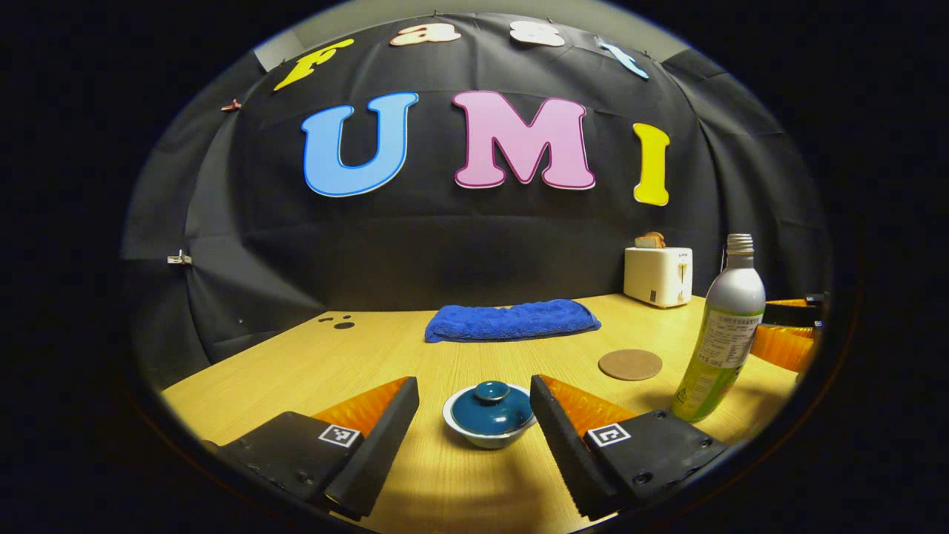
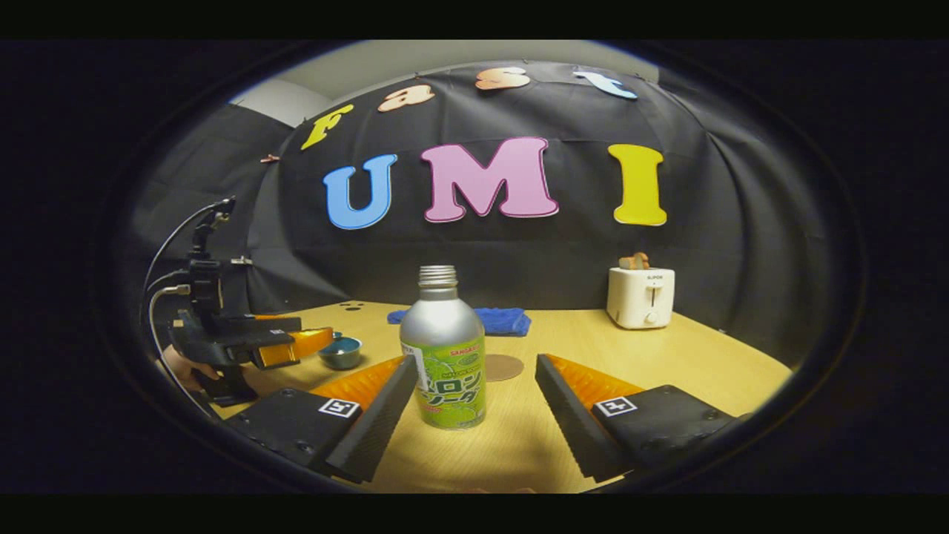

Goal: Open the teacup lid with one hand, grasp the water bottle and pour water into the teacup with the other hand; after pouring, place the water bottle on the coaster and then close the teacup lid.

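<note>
A small teacup (image 1: 489,432) with a dark teal lid (image 1: 491,406) stands on the wooden table between the fingers of my open left gripper (image 1: 474,430), untouched. The silver and green water bottle (image 2: 443,351), uncapped and upright, stands just ahead of my open right gripper (image 2: 474,411), nearer its left finger. In the left gripper view the bottle (image 1: 721,331) is at the right, with the round brown coaster (image 1: 630,364) left of it. In the right gripper view the coaster (image 2: 504,366) peeks out behind the bottle, and the left gripper (image 2: 293,347) hovers by the teacup (image 2: 340,353).
A folded blue towel (image 1: 511,320) lies at the back of the table (image 1: 385,363). A white toaster (image 1: 658,275) with bread in it stands at the back right. A hand (image 2: 182,368) holds the left gripper near the table's left edge.
</note>
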A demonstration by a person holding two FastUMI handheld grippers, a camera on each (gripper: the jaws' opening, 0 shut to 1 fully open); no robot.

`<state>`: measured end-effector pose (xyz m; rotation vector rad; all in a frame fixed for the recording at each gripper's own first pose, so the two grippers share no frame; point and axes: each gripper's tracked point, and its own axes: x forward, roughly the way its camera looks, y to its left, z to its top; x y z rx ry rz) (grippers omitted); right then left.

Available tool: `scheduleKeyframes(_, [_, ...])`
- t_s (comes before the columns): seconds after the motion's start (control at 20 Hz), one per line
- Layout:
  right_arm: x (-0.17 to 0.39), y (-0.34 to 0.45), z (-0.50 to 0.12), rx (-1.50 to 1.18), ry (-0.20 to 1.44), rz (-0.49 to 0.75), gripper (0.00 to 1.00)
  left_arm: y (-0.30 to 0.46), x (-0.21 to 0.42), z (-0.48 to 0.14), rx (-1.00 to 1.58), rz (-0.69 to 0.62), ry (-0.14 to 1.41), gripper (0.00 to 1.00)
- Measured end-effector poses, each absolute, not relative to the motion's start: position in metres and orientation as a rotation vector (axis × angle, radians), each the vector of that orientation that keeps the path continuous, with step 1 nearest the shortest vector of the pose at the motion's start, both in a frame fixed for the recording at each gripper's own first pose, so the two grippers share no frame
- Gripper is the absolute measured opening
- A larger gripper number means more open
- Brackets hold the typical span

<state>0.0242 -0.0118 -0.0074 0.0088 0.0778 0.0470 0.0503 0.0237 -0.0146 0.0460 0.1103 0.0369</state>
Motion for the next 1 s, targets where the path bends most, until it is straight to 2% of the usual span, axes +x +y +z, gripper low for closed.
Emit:
scheduleKeyframes(0.25, [0.026, -0.002, -0.018, 0.073, 0.119, 0.086, 0.99, 0.014, 0.075, -0.016, 0.098, -0.006, 0.141, 0.9])
scheduleKeyframes(0.35, [0.03, -0.003, -0.021, 0.07, 0.13, 0.082, 0.99, 0.011, 0.082, -0.021, 0.119, -0.018, 0.16, 0.82])
scheduleKeyframes(0.4, [0.031, -0.003, -0.022, 0.069, 0.134, 0.084, 0.99, 0.011, 0.084, -0.025, 0.129, -0.021, 0.175, 0.76])
scheduleKeyframes(0.55, [0.036, 0.0, -0.019, 0.069, 0.13, 0.096, 0.99, 0.011, 0.09, -0.03, 0.156, -0.022, 0.203, 0.71])
scheduleKeyframes(0.6, [0.037, 0.001, -0.019, 0.068, 0.128, 0.099, 0.99, 0.01, 0.092, -0.031, 0.158, -0.024, 0.212, 0.64])
scheduleKeyframes(0.65, [0.039, 0.001, -0.02, 0.065, 0.129, 0.102, 0.98, 0.009, 0.093, -0.032, 0.162, -0.027, 0.216, 0.63])
scheduleKeyframes(0.7, [0.042, 0.003, -0.02, 0.064, 0.132, 0.105, 0.98, 0.009, 0.093, -0.033, 0.168, -0.029, 0.225, 0.48])
scheduleKeyframes(0.85, [0.045, 0.005, -0.021, 0.064, 0.136, 0.112, 0.99, 0.009, 0.094, -0.031, 0.173, -0.016, 0.221, 0.46])
scheduleKeyframes(0.95, [0.047, 0.007, -0.019, 0.058, 0.136, 0.117, 0.99, 0.008, 0.094, -0.029, 0.166, -0.012, 0.211, 0.35])
scheduleKeyframes(1.0, [0.047, 0.008, -0.019, 0.054, 0.135, 0.119, 0.99, 0.01, 0.094, -0.029, 0.161, -0.006, 0.206, 0.34])
